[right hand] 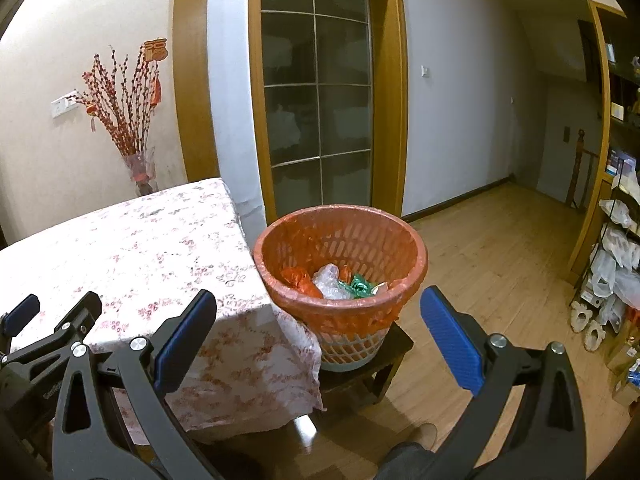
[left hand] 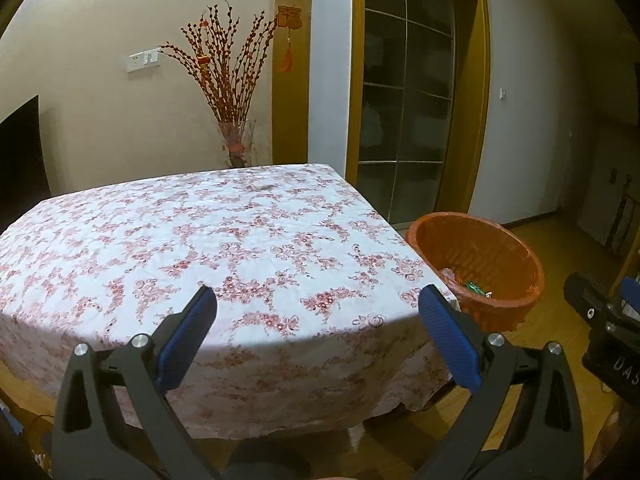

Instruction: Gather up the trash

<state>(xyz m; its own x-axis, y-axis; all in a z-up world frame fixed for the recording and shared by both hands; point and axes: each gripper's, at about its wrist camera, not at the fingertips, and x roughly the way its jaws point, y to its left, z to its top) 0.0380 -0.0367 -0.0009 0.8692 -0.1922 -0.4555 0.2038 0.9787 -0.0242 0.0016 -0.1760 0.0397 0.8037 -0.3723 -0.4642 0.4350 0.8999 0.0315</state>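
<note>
Wooden floor (right hand: 492, 264), pale walls, one glass-paned door (right hand: 316, 92) in a yellow frame. One table (left hand: 208, 240) under a red-flowered white cloth; its top carries nothing visible in either view. One glass vase (left hand: 236, 144) of red-budded twigs stands behind the table against the wall.

Count: one waste basket (right hand: 340, 236), lined with an orange bag, upright, mouth facing up, long axis vertical. It sits on one low dark stool (right hand: 376, 364) just beside the table's right edge, the hanging cloth touching its side. Inside the basket, at least three crumpled pieces: one orange wrapper (right hand: 298, 278), one clear plastic wad (right hand: 330, 280), one green wrapper (right hand: 360, 285). A further scrap to the right of the green one cannot be identified. No piece shows a readable long axis; all are bunched.

Two grippers. Left gripper (left hand: 318, 320): jaws spread wide, nothing between the blue pads (left hand: 188, 340), hovering over the near edge of the table; basket lies ahead and to its right. Right gripper (right hand: 318, 320): jaws likewise spread wide and empty, held off the table's right corner; basket sits ahead between its fingers, trash below and beyond the fingertips, not in contact.

One wire rack (right hand: 616, 264) with white bags at far right.
</note>
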